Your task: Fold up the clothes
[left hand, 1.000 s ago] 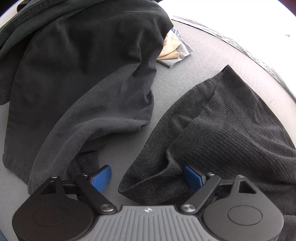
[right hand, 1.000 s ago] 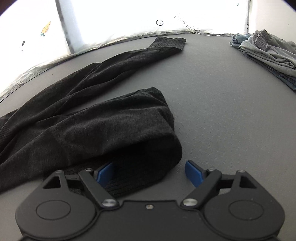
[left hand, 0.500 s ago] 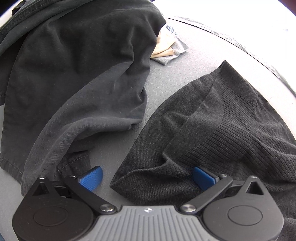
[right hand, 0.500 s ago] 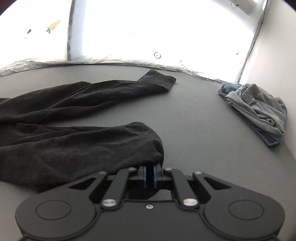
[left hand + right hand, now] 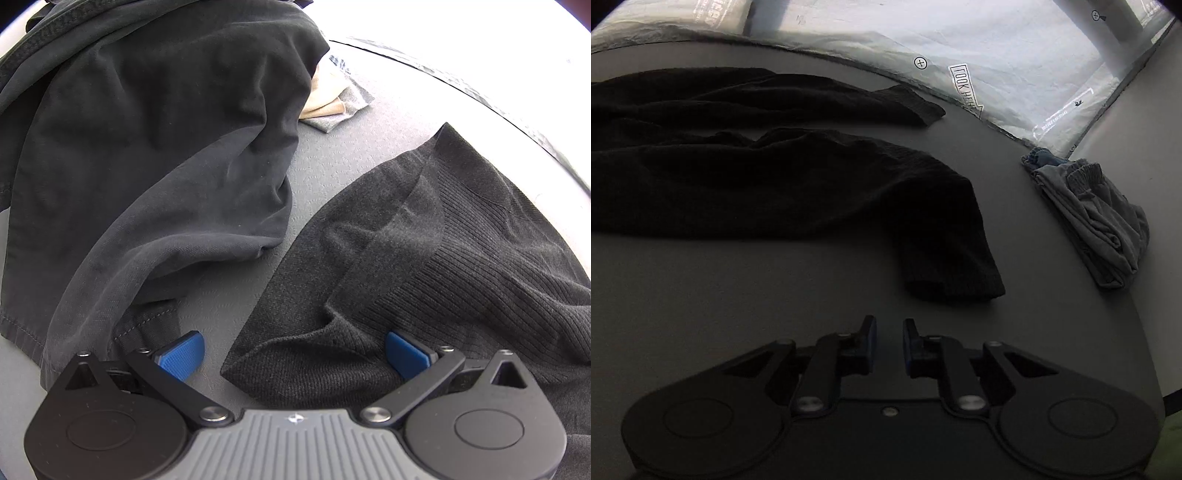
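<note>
The dark sweater's (image 5: 424,266) corner lies between the wide-spread left hand-held gripper (image 5: 293,352) (right one (image 5: 889,345) parted, empty).

Right gripper (image 5: 889,345): jaws now slightly parted and empty, where they were clamped on the sweater (image 5: 798,184); sleeve end (image 5: 955,273) lies flat on the table, just beyond the fingertips. Left gripper (image 5: 293,352): jaws spread wider, pushed further onto the sweater's corner (image 5: 314,354).

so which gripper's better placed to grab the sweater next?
Left, probably. The left gripper is open with the dark knit sweater hem bunched between its fingers. The right gripper is only slightly open and sits clear of the sleeve cuff.
</note>
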{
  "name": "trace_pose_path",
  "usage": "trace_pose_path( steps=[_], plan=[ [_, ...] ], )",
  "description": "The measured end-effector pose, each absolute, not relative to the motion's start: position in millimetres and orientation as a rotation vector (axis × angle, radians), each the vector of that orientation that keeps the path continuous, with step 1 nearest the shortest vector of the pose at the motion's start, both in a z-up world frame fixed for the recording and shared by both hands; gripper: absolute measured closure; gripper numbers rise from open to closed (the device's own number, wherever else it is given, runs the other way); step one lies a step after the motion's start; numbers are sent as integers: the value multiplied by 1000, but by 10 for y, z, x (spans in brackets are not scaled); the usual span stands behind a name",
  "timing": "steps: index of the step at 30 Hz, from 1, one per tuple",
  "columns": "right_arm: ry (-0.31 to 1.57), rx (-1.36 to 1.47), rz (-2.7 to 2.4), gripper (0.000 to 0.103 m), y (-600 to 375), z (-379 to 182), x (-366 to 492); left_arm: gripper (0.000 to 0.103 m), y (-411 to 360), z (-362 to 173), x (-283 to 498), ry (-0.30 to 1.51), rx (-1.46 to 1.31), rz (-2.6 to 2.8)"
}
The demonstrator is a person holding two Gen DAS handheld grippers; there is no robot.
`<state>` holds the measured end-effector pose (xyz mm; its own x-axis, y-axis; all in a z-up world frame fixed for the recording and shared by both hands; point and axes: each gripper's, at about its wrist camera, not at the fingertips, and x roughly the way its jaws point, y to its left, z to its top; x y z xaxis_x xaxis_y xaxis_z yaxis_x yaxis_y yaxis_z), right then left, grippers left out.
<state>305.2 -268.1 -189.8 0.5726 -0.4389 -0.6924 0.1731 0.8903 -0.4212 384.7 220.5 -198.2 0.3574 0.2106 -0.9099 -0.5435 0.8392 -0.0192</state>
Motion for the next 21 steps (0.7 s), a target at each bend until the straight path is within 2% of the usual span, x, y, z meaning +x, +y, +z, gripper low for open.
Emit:
trace_pose_path(
  steps=[4,13,17,21],
  plan=[
    [895,-119,-443,67,-2887,-1895,2926,0,2203,-1984,3851,1101,-347,509],
    [759,397,-546,56,-3659,-1881,2887,0,2191,-1980,3844,1110,-368,544],
    [760,333,-544,51,-3889,-1876,3117,0,2098,-1949,3779,1152,-383,520],
    [820,274,-434,50,-4077,-1894,3304,0,1834,-1950,3607,1209,-361,467]
  ],
)
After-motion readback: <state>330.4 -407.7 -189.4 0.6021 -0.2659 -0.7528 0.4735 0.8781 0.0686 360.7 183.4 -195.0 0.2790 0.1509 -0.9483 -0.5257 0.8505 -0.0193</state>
